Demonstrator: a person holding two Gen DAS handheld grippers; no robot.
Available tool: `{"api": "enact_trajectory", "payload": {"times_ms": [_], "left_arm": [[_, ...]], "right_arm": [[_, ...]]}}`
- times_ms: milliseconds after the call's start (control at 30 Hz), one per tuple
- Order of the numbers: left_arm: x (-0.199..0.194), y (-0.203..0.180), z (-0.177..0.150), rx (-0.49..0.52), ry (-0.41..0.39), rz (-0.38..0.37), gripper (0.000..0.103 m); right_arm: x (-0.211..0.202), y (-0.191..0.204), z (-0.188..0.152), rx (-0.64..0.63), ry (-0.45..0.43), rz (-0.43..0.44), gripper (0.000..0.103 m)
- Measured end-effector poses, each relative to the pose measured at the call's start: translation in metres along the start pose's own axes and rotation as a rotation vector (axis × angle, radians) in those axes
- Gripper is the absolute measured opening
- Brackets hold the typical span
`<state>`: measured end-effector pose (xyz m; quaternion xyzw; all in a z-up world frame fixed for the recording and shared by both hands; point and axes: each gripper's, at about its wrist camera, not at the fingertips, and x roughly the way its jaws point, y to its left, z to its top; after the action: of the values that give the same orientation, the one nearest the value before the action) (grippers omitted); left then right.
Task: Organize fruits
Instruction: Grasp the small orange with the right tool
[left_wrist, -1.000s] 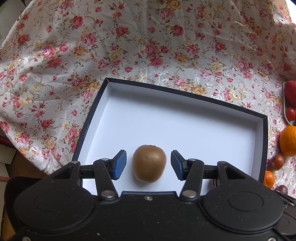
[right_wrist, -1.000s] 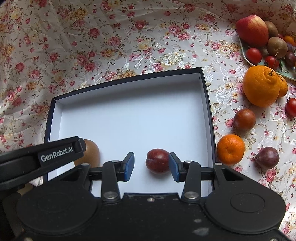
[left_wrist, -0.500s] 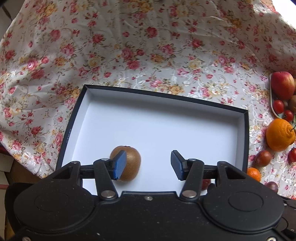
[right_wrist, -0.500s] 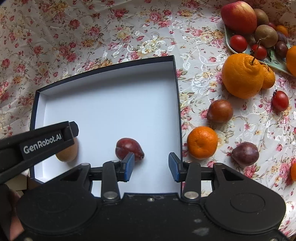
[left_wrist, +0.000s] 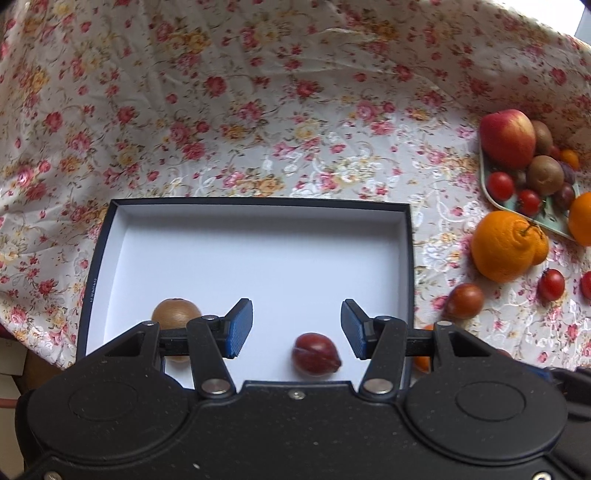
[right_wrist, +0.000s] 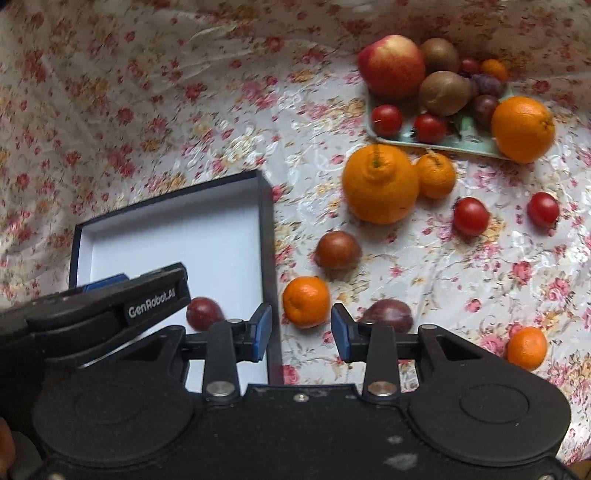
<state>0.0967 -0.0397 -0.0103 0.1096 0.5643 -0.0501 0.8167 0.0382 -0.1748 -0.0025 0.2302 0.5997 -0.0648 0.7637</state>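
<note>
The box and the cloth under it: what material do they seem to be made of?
The box looks like rigid cardboard: thin straight walls, matte white inside, dark outside. The cloth seems a woven fabric with slight sheen, printed with flowers; it creases and folds softly. The exact fibre cannot be told.

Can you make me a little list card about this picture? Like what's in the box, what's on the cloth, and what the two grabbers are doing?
box: white inside, dark rim, on the flowery cloth
in the box: a brown kiwi and a dark red plum, apart
green tray: apple, kiwis, small tomatoes
loose on the cloth: big orange, small mandarin, purple plum, tomatoes
left gripper: open, holding nothing, over the box
right gripper: open, holding nothing, the small mandarin seen between its fingers
</note>
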Motion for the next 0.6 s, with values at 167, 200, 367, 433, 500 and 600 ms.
{"api": "enact_trajectory", "payload": {"times_ms": [167,200,367,433,500,600], "left_arm": [[-0.004,-0.024,-0.001,0.036,-0.008,-0.005,0.059],[-0.005,-0.029,-0.002,0.044,-0.010,-0.006,0.059],[-0.010,-0.051,-0.004,0.075,-0.016,-0.019,0.059],[-0.012,-0.059,-0.004,0.083,-0.020,-0.027,0.059],[-0.015,-0.066,-0.005,0.090,-0.028,-0.036,0.059],[-0.019,-0.076,-0.005,0.101,-0.041,-0.045,0.059]], "right_arm": [[-0.010,-0.030,0.009,-0.072,0.018,-0.035,0.038],[-0.012,-0.037,0.009,-0.064,0.014,-0.041,0.040],[-0.014,-0.072,0.010,-0.011,0.055,-0.037,0.043],[-0.019,-0.081,0.008,-0.021,0.055,-0.038,0.042],[-0.022,-0.086,0.007,-0.024,0.063,-0.063,0.043],[-0.025,-0.096,0.006,-0.020,0.051,-0.131,0.043]]}}
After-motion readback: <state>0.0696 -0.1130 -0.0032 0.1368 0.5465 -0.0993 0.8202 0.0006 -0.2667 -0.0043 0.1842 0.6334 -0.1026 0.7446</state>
